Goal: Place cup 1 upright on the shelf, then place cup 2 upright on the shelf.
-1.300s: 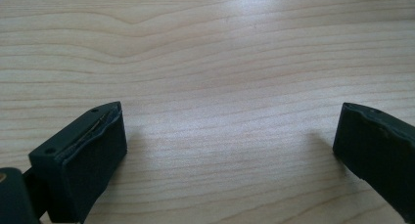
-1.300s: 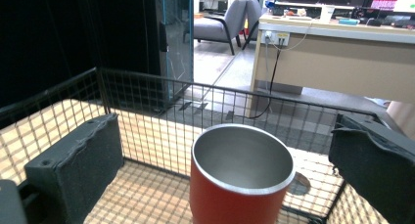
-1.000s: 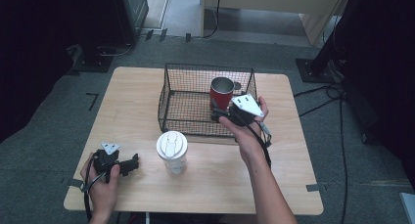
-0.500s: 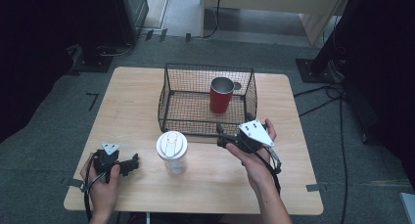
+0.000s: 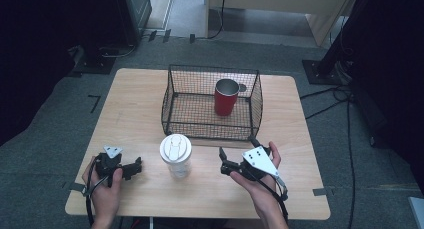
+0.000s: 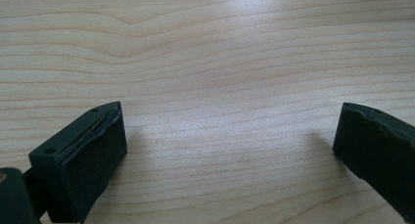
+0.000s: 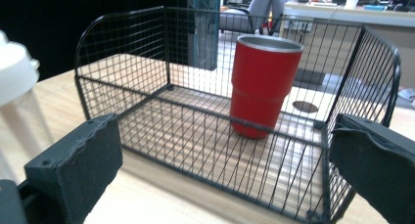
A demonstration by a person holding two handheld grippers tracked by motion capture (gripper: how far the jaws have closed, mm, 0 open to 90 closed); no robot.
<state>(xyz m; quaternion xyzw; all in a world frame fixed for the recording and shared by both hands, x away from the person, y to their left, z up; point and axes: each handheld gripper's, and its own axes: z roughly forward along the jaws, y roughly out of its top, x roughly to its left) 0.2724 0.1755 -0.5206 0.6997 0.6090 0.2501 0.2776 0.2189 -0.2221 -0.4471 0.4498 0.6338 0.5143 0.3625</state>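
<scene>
Step in hand: we judge the red cup is placed; it stands upright in the wire basket.
Right gripper: jaws spread, empty, just before the basket.
Left gripper: jaws spread, resting on the table.
Next move: likely the lidded clear cup, between our grippers.
Obstruction: basket's front wall.

Pale wood bench, smooth, fine-grained, with a soft sheen in the left gripper view. On it, a black wire-mesh basket, thin metal rods with a dull coating. Inside the basket, a red cup: glossy red outside, bare brushed metal at rim and inside. Just in front of the basket, a clear plastic cup under a white, smooth plastic lid. Matt black claw pads, slightly rough, edges worn; same on the left claw.
</scene>
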